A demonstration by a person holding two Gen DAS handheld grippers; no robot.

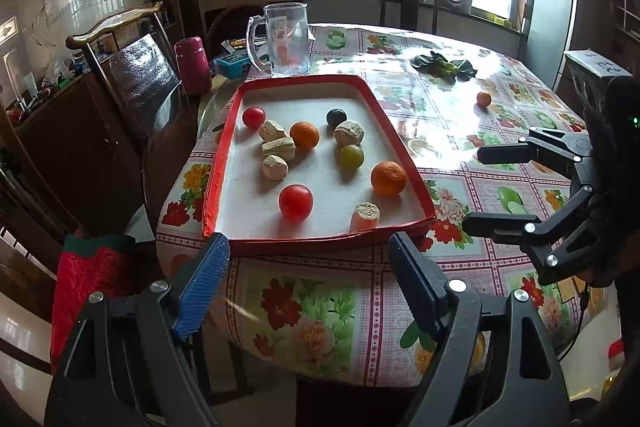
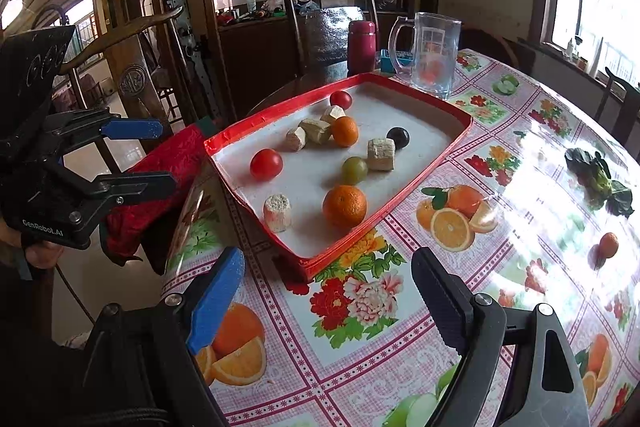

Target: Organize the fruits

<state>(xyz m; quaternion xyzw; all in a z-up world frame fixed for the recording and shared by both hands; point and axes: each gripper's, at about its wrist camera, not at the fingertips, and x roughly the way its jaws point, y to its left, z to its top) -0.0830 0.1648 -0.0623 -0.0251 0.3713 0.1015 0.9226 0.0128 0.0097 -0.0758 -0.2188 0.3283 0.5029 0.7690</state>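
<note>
Altogether the red tray (image 1: 404, 139) on the desk (image 1: 460, 115) holds two tomatoes, two oranges, one green fruit (image 1: 351, 156), one dark fruit (image 1: 336, 117) and five pale chunks; a third small orange (image 1: 483, 99) lies outside, well beyond its right rim. Both grippers' fingers (image 1: 204, 283) (image 2: 442, 297) gape, empty, near the tray's front edge.

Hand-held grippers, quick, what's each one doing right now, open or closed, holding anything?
Left hand-held gripper: open, holding nothing, short of the red tray.
Right hand-held gripper: open, holding nothing, above the tablecloth.
</note>
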